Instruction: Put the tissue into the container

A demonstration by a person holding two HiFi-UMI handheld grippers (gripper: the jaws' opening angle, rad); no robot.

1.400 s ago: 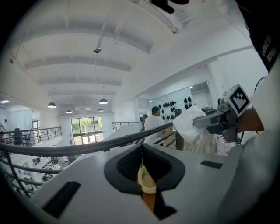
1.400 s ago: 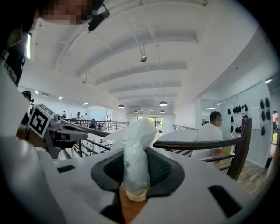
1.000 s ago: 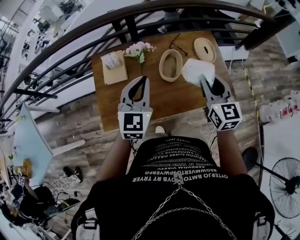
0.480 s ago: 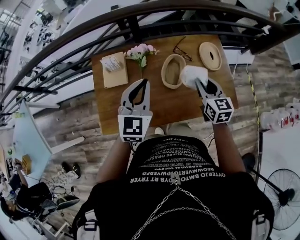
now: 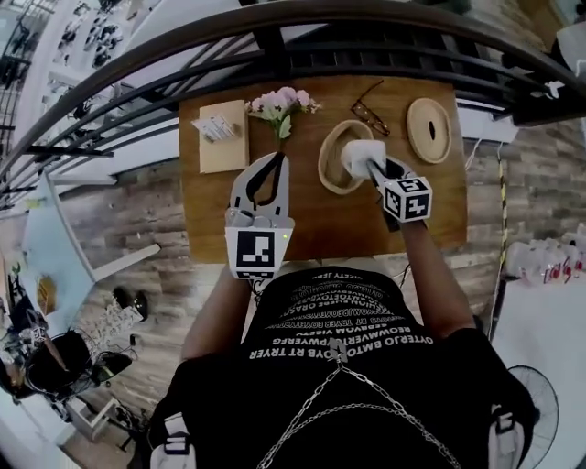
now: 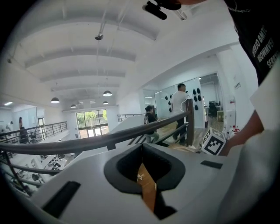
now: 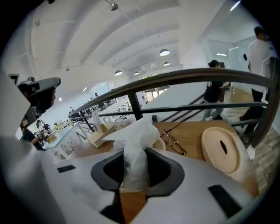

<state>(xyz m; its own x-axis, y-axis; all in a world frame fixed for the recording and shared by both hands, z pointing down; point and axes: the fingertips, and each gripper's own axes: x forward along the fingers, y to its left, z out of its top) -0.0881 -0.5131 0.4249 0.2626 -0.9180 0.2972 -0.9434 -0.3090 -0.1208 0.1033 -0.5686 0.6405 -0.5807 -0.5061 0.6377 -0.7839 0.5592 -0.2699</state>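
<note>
A white tissue (image 5: pixel 360 156) hangs crumpled from my right gripper (image 5: pixel 370 166), whose jaws are shut on it. It hovers over the right rim of the oval tan container (image 5: pixel 335 158) on the wooden table (image 5: pixel 311 215). In the right gripper view the tissue (image 7: pixel 135 144) fills the gap between the jaws and hides most of the container. My left gripper (image 5: pixel 277 158) is held over the table left of the container, shut, with nothing in it; its jaws meet at the tips (image 6: pixel 141 148).
The container's oval lid (image 5: pixel 428 130) with a slot lies at the table's right end, and a pair of glasses (image 5: pixel 370 115) lies behind the container. Pink flowers (image 5: pixel 280 102) and a tissue box (image 5: pixel 222 136) are at the back left. A dark railing (image 5: pixel 275 18) runs beyond the table.
My right gripper has carried the tissue leftward, from the table's right side to over the container's right rim. The left gripper has barely moved.
</note>
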